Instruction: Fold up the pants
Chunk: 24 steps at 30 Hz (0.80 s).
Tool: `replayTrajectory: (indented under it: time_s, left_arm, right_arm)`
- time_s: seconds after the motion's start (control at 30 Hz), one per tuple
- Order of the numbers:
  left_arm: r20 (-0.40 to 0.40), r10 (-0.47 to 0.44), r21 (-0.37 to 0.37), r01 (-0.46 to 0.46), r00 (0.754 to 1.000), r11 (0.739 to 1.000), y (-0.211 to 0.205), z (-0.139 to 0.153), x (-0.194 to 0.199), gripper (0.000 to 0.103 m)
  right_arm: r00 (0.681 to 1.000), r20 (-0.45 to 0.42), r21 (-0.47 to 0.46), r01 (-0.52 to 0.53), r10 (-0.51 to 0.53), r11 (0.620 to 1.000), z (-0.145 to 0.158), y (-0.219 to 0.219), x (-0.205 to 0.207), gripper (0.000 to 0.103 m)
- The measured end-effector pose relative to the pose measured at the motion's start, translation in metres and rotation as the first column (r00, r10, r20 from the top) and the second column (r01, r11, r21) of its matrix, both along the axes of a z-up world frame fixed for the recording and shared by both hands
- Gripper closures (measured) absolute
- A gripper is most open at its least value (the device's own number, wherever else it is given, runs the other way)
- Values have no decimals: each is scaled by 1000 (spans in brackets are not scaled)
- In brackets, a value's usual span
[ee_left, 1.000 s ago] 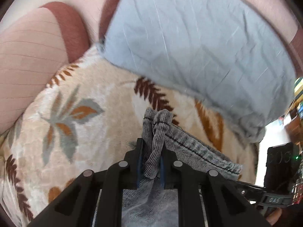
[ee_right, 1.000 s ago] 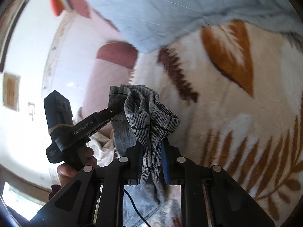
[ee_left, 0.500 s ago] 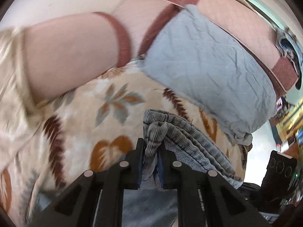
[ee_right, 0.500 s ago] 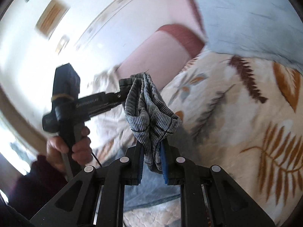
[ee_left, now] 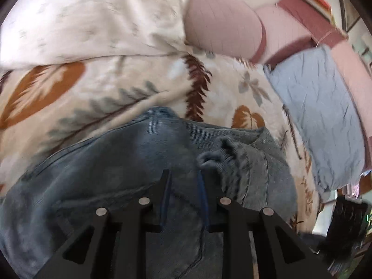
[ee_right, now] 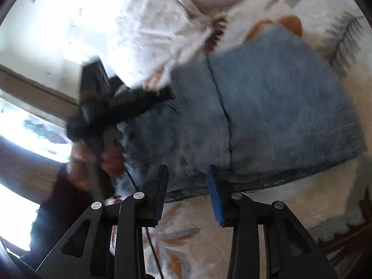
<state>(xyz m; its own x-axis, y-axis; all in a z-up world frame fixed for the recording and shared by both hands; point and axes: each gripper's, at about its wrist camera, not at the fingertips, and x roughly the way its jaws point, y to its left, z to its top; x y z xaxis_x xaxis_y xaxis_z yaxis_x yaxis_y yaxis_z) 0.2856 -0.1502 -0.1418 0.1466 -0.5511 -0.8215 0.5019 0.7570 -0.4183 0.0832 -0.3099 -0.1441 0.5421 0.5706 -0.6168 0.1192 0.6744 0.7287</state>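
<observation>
Both tools are black, angular linkages with round silver pivot pins and blue pads lining the fingers. The left tool (ee_right: 130,102) has a boxy black body; the hand (ee_right: 97,160) beneath it wears a dark sleeve (ee_right: 53,200).

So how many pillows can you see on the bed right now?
2. A blue pillow lies at the right by the headboard, and a white pillow lies at upper left. Others may be out of frame.
</observation>
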Motion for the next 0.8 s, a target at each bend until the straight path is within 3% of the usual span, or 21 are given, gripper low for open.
replayTrajectory:
  time_s: [0.13, 0.33, 0.43, 0.53, 0.63, 0.77, 0.8]
  left_arm:
    - [20, 43, -20, -42, 999, 999, 17, 11, -16, 54]
    - [7, -3, -81, 4, 1000, 997, -13, 11, -66, 46]
    - [-3, -5, -82, 5, 1000, 997, -27, 0, -83, 46]
    - [-38, -7, 51, 9, 999, 999, -42, -26, -91, 46]
    - [9, -2, 14, 2, 1000, 1000, -40, -28, -103, 49]
    - [-31, 10, -49, -12, 999, 999, -30, -29, -106, 73]
    - [-45, 25, -82, -28, 999, 996, -24, -29, -105, 75]
  right_arm:
    - [987, 61, -1, 147, -147, 989, 14, -39, -8, 62]
    - [932, 10, 33, 361, -362, 932, -1, -91, -8, 62]
    - [922, -22, 55, 386, -386, 921, -12, -99, -4, 62]
    - [924, -29, 56, 382, -381, 922, -15, -98, -1, 62]
    - [929, -5, 28, 370, -370, 928, -9, -95, 0, 61]
    - [930, 13, 2, 367, -367, 930, -4, -93, 2, 60]
    - [932, 10, -8, 362, -362, 932, -5, -90, 3, 60]
